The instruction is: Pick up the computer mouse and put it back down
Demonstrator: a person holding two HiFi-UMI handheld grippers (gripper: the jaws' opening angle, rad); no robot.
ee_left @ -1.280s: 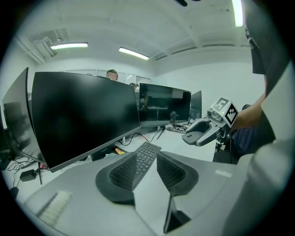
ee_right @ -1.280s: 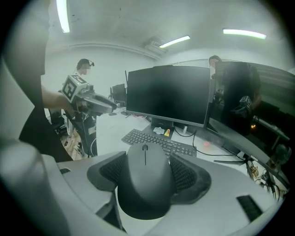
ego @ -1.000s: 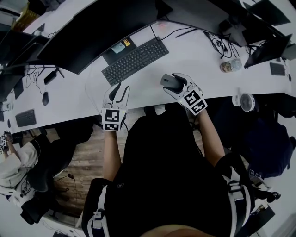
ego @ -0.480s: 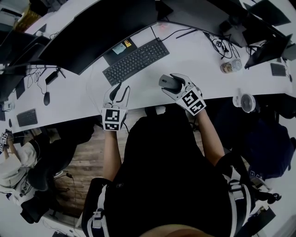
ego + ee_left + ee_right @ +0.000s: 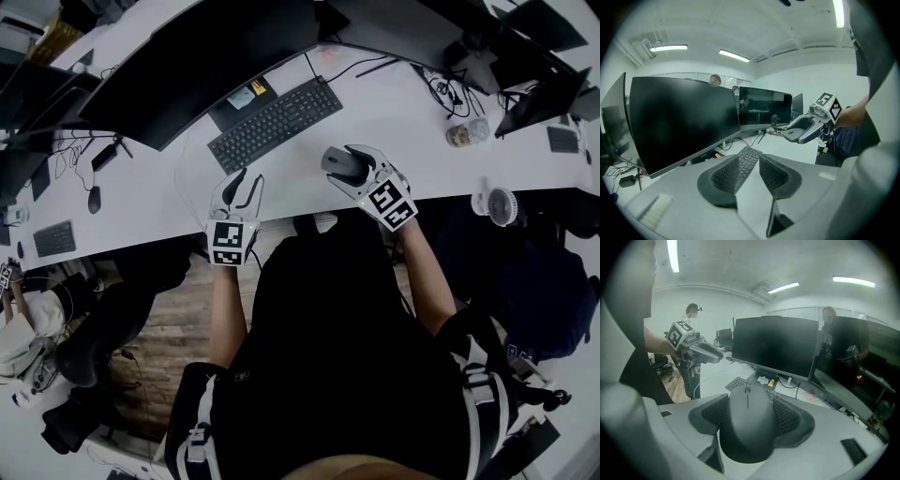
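Observation:
A dark grey computer mouse [image 5: 747, 427] sits between the ribbed pads of my right gripper [image 5: 749, 403], which is shut on its sides. In the head view the mouse [image 5: 336, 164] is in front of the keyboard's right end, in the right gripper [image 5: 342, 166]. From the left gripper view the mouse [image 5: 794, 134] hangs clear above the white desk [image 5: 394, 112]. My left gripper [image 5: 246, 178] hovers over the desk's near edge below the keyboard. It is open, and between its pads [image 5: 774, 174] only the desk and keyboard show.
A black keyboard [image 5: 274, 122] lies in front of a wide curved monitor [image 5: 197, 61]. Cables and a small jar [image 5: 466, 133] are at the right rear. A small white fan [image 5: 502, 206] stands at the desk's right edge. Other people sit at nearby desks.
My right gripper has drifted slightly up and left in the head view with the mouse still in it. The left gripper has stayed put.

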